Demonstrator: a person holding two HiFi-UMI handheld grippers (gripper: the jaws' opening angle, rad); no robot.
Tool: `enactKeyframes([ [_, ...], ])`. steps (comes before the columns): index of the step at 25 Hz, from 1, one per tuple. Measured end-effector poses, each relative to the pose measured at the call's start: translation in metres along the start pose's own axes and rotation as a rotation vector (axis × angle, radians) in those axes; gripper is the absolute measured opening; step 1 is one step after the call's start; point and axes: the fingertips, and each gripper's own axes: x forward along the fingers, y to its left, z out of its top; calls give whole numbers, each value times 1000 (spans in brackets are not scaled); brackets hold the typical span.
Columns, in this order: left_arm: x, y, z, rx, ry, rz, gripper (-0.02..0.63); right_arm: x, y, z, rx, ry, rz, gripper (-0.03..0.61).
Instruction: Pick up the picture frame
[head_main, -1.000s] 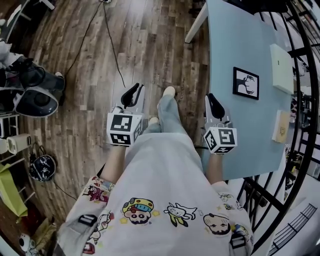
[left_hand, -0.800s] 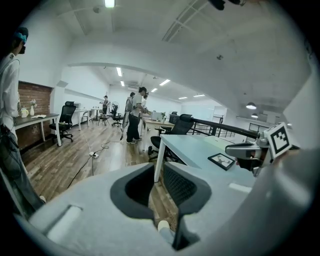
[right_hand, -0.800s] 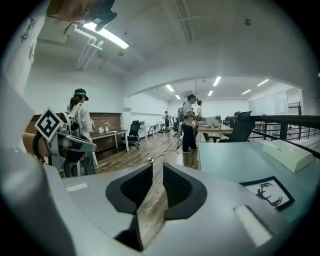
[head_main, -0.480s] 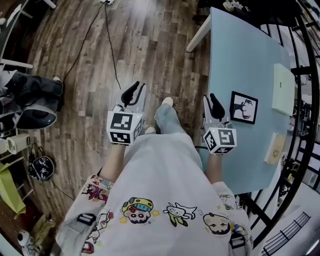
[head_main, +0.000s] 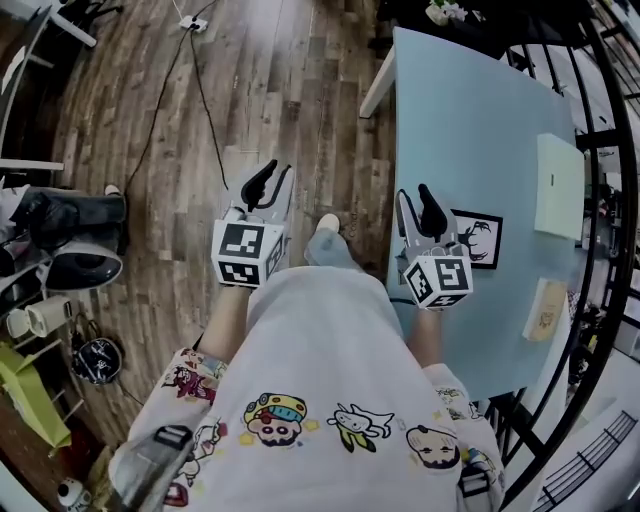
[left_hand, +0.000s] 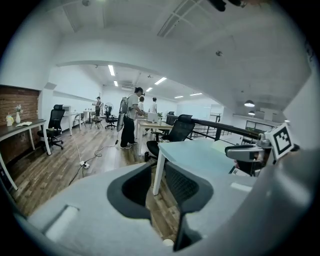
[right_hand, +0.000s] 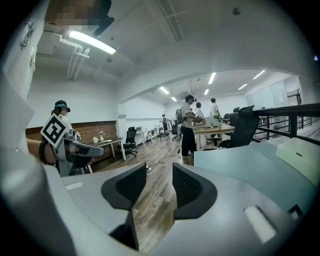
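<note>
The picture frame (head_main: 479, 238), black-edged with a dark drawing on white, lies flat on the light blue table (head_main: 465, 120) in the head view. My right gripper (head_main: 418, 205) hovers at the table's near edge just left of the frame, apart from it. Its jaws have just been opening and stand open, with only floor showing between them in the right gripper view (right_hand: 159, 187). My left gripper (head_main: 272, 180) hangs over the wooden floor, well left of the table. Its jaws have also just been opening and are open on nothing (left_hand: 159, 185). Neither gripper view shows the frame.
A white flat box (head_main: 558, 185) and a small wooden plaque (head_main: 543, 310) lie further right on the table. A black railing (head_main: 605, 250) runs behind it. A cable (head_main: 200, 100) crosses the floor, and bags and gear (head_main: 70, 230) sit at the left. People stand at distant desks (left_hand: 131, 122).
The table and frame have slid nearer in the head view, so the frame now lies right beside my right gripper. Both grippers' jaws stand wider apart than before.
</note>
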Motion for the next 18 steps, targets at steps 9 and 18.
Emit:
enactKeyframes([
  [9,50,-21,38,72,21,-70,94,10,-47,21,86,-82,-64,184],
  [18,126,-77,66,209,61,-353,100,-21,-100,17,155,-104,-342,198],
])
